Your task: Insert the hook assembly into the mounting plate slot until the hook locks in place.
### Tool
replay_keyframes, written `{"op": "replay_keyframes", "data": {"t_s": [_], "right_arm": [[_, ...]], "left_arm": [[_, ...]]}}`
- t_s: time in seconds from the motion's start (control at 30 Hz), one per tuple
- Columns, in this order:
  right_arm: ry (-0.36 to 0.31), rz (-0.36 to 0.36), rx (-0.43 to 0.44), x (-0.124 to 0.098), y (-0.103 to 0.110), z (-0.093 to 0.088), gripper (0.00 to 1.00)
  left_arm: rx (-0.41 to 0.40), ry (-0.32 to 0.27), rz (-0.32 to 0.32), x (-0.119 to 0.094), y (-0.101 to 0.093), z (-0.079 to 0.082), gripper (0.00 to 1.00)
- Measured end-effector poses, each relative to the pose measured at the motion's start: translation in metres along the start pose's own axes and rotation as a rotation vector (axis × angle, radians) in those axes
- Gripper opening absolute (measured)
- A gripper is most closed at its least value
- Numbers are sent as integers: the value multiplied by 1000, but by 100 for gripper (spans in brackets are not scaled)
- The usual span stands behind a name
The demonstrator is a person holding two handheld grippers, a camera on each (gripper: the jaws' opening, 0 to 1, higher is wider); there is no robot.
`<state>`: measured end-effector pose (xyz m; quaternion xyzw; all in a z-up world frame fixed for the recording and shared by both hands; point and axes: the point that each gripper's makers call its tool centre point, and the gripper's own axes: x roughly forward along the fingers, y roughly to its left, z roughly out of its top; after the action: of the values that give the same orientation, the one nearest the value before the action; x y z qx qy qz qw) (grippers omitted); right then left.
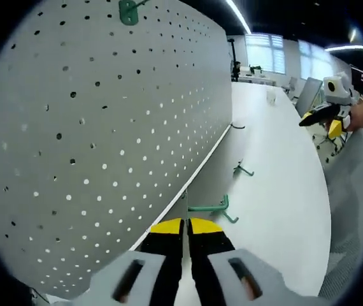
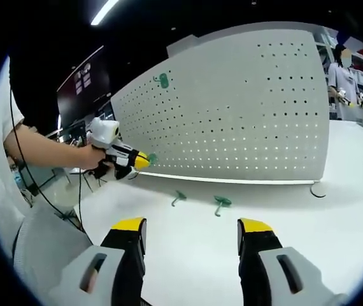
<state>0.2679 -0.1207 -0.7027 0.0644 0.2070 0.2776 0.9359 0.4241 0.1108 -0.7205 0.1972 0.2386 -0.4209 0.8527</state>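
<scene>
Left gripper view: left tongs (image 1: 186, 224) pressed together, right tongs (image 2: 192, 224) spread, perforated grey pegboard (image 1: 99, 127), 2 green hooks (image 2: 221, 202).

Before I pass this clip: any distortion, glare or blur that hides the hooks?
Left gripper view: fisheye bows the pegboard; green hooks on the table stay sharp. Right gripper view: ceiling light is bright but off the work; hooks small yet clear.
</scene>
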Motion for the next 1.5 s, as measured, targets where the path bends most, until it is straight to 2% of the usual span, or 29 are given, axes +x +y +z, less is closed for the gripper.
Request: {"op": "replay_keyframes", "data": {"t_s": [0.03,0.3,0.47,0.57,0.67,1.07,1.27,1.5], "right_arm": [[0,1,1,0,0,0,56],[-3,3,-9,0,1,1,57],[-1,3,-21,0,2,1,58],[-4,4,-21,0,2,2,58],[-5,6,-23,0,3,2,58],[-26,8,-9,-1,4,6,58],[-28,15,-15,-1,6,7,59],[-33,14,-18,-1,5,8,59]], "left_arm": [[20,-8,7,-2,-2,1,2],[-31,-77,54,-17,-5,9,2],[-41,-114,57,-24,-11,14,2],[-58,-166,66,-30,-14,21,2],[-52,-179,67,-34,-18,24,2],[-145,-289,110,-61,-25,36,2],[-163,-329,127,-69,-34,41,2],[-177,-411,142,-87,-47,60,2]]}}
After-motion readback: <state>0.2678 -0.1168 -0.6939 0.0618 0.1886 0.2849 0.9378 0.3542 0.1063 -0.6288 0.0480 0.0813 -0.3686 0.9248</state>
